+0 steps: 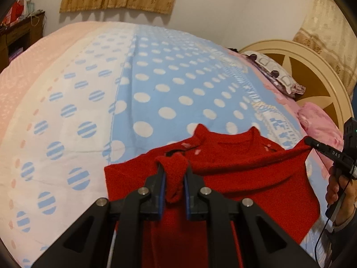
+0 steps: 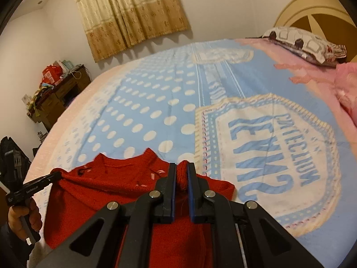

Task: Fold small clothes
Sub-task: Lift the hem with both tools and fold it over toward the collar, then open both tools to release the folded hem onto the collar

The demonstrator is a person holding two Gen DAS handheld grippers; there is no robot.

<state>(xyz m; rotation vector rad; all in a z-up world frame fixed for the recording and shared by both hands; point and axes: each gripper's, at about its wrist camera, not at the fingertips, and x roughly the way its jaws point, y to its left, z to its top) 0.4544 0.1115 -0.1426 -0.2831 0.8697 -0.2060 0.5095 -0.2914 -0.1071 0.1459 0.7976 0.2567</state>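
Where the black frames of my own tools fill the near edge of both views, the lower part of the red sweater (image 1: pixel 234 178) is cut off, so I cannot see its hem or how far it hangs. Its upper part lies on the bed (image 1: pixel 156 84), on the blue polka-dot blanket (image 2: pixel 156 102), neckline toward the far side. My left hand-held gripper (image 1: pixel 175 176) is pinching a bunched fold of red knit at one shoulder, pads pressed on the wool. My right hand-held gripper (image 2: pixel 181 176) is pinching the other shoulder the same way, with only a small red lump showing between its pads. From the left view I see that right tool at the right edge, its tip on the sweater corner, with part of a hand (image 1: pixel 337 189) and a cable below it; white letters on it read "DAS", the rest cut off. From the right view the left tool carries a small white label too blurred to read. Pale marks near the collar are too small to make out. Large blue upside-down lettering on the blanket's cream badge (image 2: pixel 267 151) looks like "NEWS", with a smaller line I cannot read surely. A patterned pillow (image 2: pixel 301 42) lies far right by the headboard (image 1: pixel 312 71).
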